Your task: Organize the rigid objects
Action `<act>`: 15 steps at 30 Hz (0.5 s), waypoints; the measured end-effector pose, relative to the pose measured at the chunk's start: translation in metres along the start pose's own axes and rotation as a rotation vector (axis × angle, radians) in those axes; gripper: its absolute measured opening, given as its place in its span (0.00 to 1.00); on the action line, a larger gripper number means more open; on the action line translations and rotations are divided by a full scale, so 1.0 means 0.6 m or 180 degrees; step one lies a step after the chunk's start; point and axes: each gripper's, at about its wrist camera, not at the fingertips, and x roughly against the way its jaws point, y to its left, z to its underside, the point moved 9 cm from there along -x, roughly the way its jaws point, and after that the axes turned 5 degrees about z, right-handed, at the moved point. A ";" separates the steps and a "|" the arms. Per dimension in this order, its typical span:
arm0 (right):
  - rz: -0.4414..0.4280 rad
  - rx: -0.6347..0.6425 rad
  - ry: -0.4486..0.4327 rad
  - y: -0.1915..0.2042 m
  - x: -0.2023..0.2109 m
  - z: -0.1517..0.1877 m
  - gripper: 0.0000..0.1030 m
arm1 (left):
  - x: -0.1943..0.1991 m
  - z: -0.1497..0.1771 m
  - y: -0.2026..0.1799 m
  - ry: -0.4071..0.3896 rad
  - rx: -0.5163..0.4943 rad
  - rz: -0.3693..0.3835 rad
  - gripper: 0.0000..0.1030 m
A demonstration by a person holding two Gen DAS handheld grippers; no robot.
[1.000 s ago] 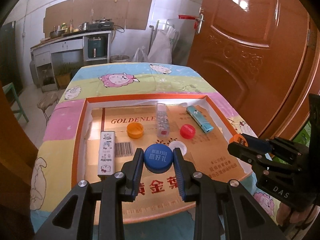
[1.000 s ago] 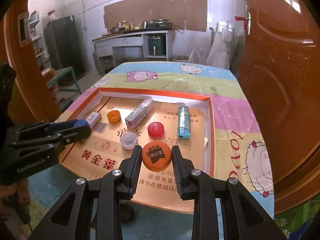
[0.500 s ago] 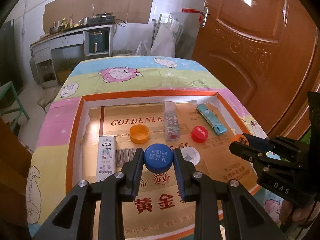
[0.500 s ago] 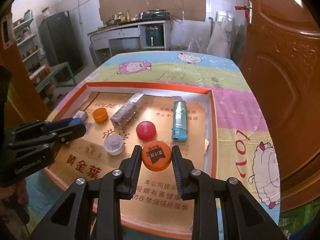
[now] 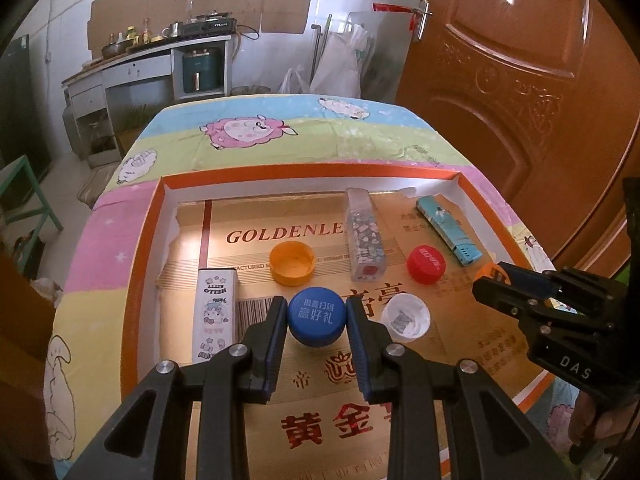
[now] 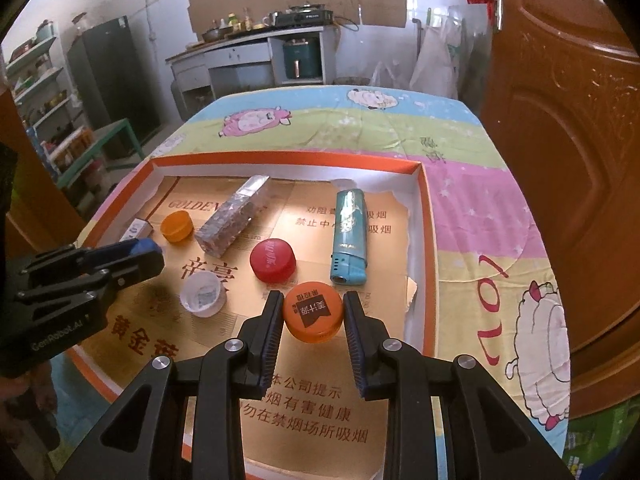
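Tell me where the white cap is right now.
The white cap lies open side up on the tray's cardboard floor, just right of the blue cap held in the left claw, and in front of the red cap.

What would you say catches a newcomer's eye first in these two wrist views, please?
Probably the two caps held up front: the left gripper clamps a blue cap, the right gripper an orange cap with a dark label. Behind them lies the orange-rimmed tray on a sheep-print cloth, with a red cap, a teal lighter and an upturned white cap scattered inside.
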 end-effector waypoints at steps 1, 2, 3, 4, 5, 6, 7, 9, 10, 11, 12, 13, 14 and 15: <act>-0.0001 0.0001 0.0010 0.000 -0.002 0.000 0.30 | -0.003 0.001 0.001 0.0012 -0.0003 -0.0003 0.30; 0.0000 0.0001 0.0019 0.000 -0.004 0.000 0.30 | -0.005 0.002 0.001 0.0022 -0.0008 -0.0006 0.30; -0.0001 0.0000 0.0029 0.000 -0.007 0.001 0.30 | -0.007 0.003 0.001 0.0034 -0.0013 -0.0008 0.30; -0.0002 0.0001 0.0040 0.000 -0.009 0.001 0.30 | -0.009 0.004 0.002 0.0041 -0.0013 -0.0009 0.30; -0.0001 0.0001 0.0047 0.000 -0.011 0.002 0.30 | -0.011 0.004 0.002 0.0047 -0.0012 -0.0009 0.30; -0.0001 -0.0002 0.0055 -0.001 -0.014 0.002 0.30 | -0.012 0.005 0.003 0.0049 -0.0013 -0.0005 0.30; 0.0000 -0.0004 0.0062 -0.001 -0.016 0.003 0.30 | -0.012 0.005 0.003 0.0042 -0.0013 0.0002 0.30; 0.0001 -0.0011 0.0074 -0.002 -0.020 0.004 0.30 | -0.012 0.006 0.004 0.0031 -0.0015 0.0010 0.30; 0.0004 -0.0013 0.0082 -0.002 -0.022 0.004 0.30 | -0.013 0.007 0.005 0.0034 -0.0015 0.0007 0.30; 0.0004 -0.0012 0.0086 -0.002 -0.023 0.005 0.30 | -0.014 0.008 0.006 0.0044 -0.0013 0.0005 0.30; 0.0005 -0.0013 0.0093 -0.002 -0.025 0.005 0.30 | -0.016 0.008 0.006 0.0048 -0.0013 0.0005 0.30; 0.0013 -0.0011 0.0093 -0.003 -0.025 0.006 0.30 | -0.016 0.009 0.006 0.0046 -0.0015 0.0002 0.30; 0.0019 -0.0007 0.0092 -0.004 -0.026 0.006 0.30 | -0.017 0.008 0.006 0.0042 -0.0018 -0.0001 0.30; 0.0022 -0.0006 0.0090 -0.004 -0.027 0.006 0.30 | -0.017 0.008 0.006 0.0043 -0.0023 -0.0005 0.30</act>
